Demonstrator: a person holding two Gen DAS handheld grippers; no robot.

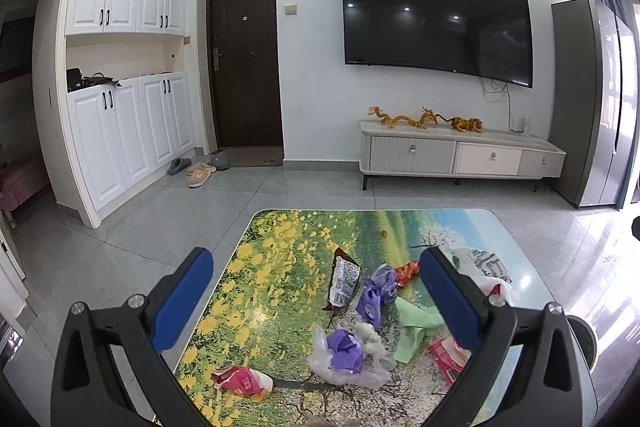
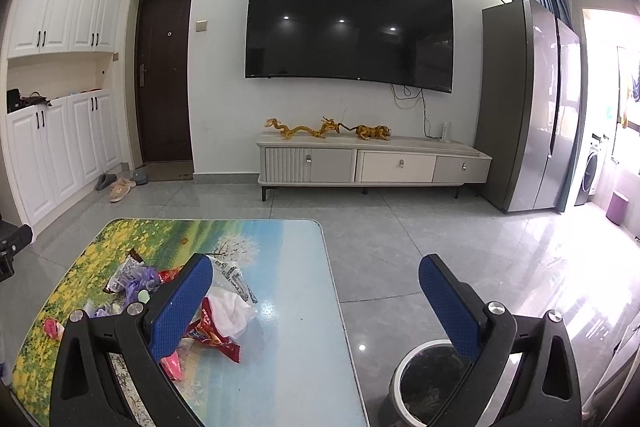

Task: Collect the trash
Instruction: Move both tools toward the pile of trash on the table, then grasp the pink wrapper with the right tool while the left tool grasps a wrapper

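Observation:
Trash lies scattered on a low table with a landscape print: a silver snack wrapper, purple wrappers, a clear bag with purple paper, a green bag, a pink wrapper, a red wrapper and a white plastic bag. My left gripper is open and empty above the pile. My right gripper is open and empty over the table's right edge. A round trash bin with a black liner stands on the floor beside the table, under the right finger. The white bag and red wrappers lie by the left finger.
A TV hangs on the far wall above a low cabinet with golden dragon figures. White cupboards and a dark door are at left, slippers on the tiled floor. A fridge stands at right.

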